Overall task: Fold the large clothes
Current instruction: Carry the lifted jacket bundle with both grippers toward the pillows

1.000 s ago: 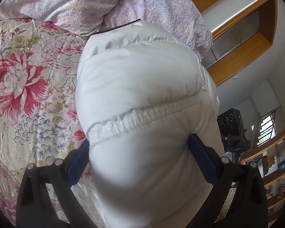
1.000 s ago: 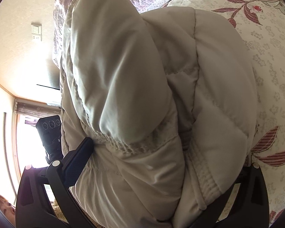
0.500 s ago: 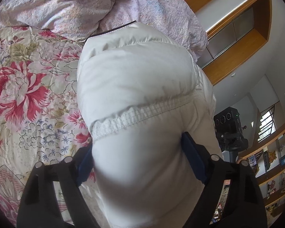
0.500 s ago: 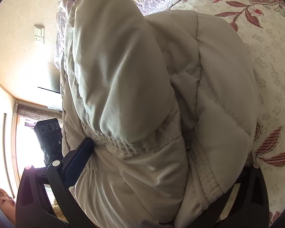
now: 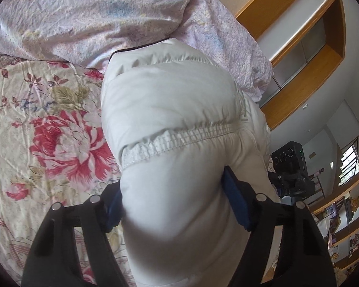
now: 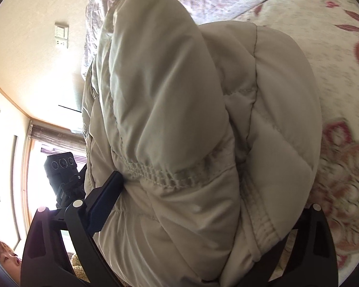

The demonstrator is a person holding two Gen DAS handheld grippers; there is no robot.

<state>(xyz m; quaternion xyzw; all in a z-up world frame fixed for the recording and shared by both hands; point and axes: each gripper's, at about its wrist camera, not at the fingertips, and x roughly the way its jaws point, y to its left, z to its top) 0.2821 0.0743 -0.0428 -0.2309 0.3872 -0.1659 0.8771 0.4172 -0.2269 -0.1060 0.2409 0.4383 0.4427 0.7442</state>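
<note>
A puffy off-white quilted jacket is bunched up over a floral bedspread. An elastic-stitched hem crosses the bundle. My left gripper has the bundle between its blue pads. Its jaws are closing and the pads press into the fabric on both sides. In the right wrist view the same jacket fills most of the picture. My right gripper is shut on a thick fold of it. Only its left pad shows; the jacket hides the right one.
Lilac crumpled pillows lie at the head of the bed behind the jacket. A black camera on a stand is beside the bed, with wooden wall shelving beyond. A person's head shows low at the left.
The left jaws have narrowed, squeezing the jacket tighter. Both grippers have shifted with the bundle toward the pillows, and more pillow is in view. The bedspread in the right view is now motion-blurred.
</note>
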